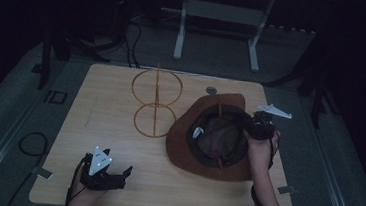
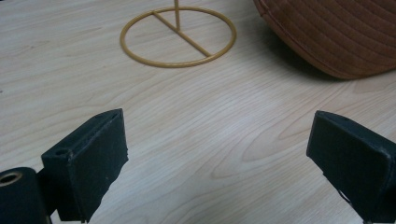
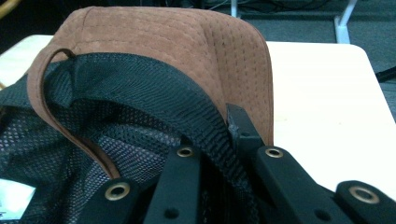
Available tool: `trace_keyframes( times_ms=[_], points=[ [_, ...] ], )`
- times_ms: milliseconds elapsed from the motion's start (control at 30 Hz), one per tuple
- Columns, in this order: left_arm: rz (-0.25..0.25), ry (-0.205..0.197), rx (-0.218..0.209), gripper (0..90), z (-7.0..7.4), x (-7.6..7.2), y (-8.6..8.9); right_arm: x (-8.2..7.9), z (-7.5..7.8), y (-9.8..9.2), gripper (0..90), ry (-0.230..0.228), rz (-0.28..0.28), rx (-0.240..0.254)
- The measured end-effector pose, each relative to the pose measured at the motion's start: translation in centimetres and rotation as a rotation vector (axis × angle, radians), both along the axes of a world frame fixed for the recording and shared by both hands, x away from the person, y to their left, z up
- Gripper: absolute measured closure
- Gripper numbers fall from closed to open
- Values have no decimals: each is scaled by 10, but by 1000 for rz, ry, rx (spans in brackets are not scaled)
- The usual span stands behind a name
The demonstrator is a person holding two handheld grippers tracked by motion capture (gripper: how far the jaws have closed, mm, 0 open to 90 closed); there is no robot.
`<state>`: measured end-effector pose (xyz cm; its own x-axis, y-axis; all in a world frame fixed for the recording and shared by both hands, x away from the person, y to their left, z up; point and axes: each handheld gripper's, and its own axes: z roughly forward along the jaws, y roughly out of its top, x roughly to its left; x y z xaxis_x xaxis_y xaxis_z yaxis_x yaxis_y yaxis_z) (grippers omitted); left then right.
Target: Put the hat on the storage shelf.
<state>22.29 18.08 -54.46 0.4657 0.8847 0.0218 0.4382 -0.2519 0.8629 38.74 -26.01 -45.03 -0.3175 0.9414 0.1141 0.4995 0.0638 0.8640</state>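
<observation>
Your right gripper [image 1: 250, 123] clamps the black inner band of the brown hat [image 1: 201, 157], upturned at the table's [image 1: 108, 126] four o'clock, while your left gripper [image 1: 114, 177] gapes empty at seven o'clock.

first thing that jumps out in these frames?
The brown hat, lying brim-up on the right half of the table, with the right gripper shut on its inner band at the far-right edge. Next, the gold wire stand upright at the table's middle, just left of the hat. The left gripper sits open near the front-left edge, holding nothing.
</observation>
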Motion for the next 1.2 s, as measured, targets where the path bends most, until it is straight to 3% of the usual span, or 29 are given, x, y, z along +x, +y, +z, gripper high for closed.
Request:
trace_keyframes(
  times_ms=[200,267,467,600,767,1100,1200],
  points=[
    [-39,-8,2,57,19,10,-19,-16,0,1,842,-11,35,24],
    [-57,-35,39,57,25,14,-31,-21,-1,2,842,-11,49,45],
    [-133,-33,41,57,45,26,-60,-34,-6,11,842,-12,77,52],
    [-165,-18,19,57,59,38,-79,-39,-6,15,842,-13,87,52],
    [-175,-31,67,59,71,52,-106,-42,-5,20,842,-16,103,38],
    [-187,-69,71,67,84,83,-151,-44,-4,25,842,-26,106,27],
    [-180,-74,79,114,84,89,-160,-46,-4,25,842,-30,103,29]
  ],
)
